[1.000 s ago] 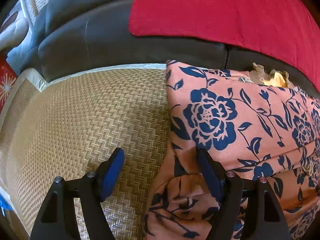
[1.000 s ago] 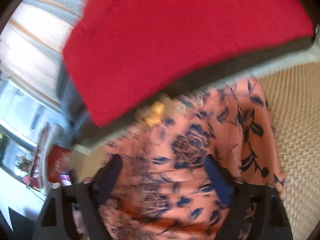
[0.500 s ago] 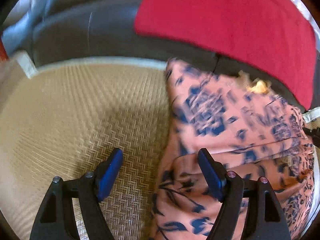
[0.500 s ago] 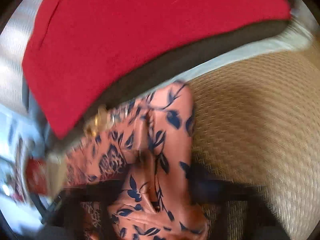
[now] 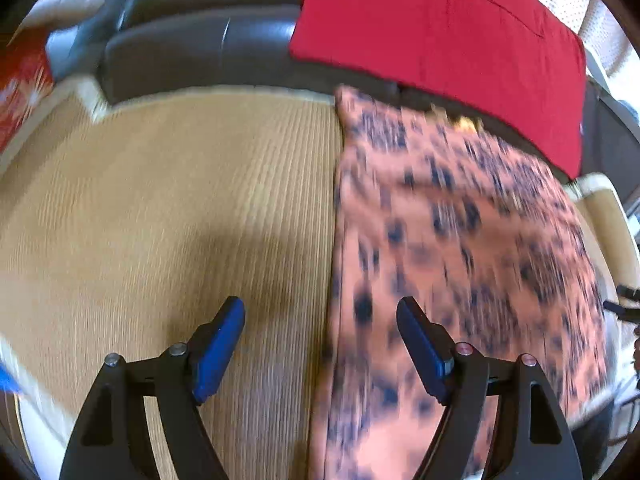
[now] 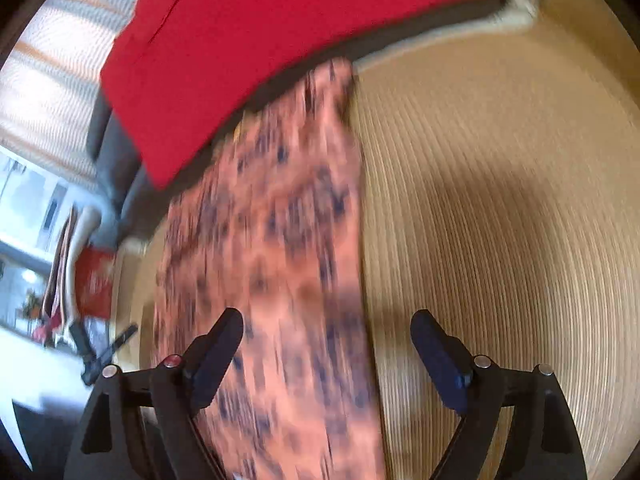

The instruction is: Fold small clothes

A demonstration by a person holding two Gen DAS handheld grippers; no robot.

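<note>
Both grippers' fingers (image 5: pixel 224 336) (image 6: pixel 436 356) wide, empty, farther back from folded floral garment (image 5: pixel 460 240) than before.

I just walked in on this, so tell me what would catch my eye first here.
The salmon cloth with dark blue flowers lies long and narrow on the woven straw mat. Behind it a bright red cushion leans on the dark sofa. The left gripper and the right gripper hang open, one over each long edge.
</note>
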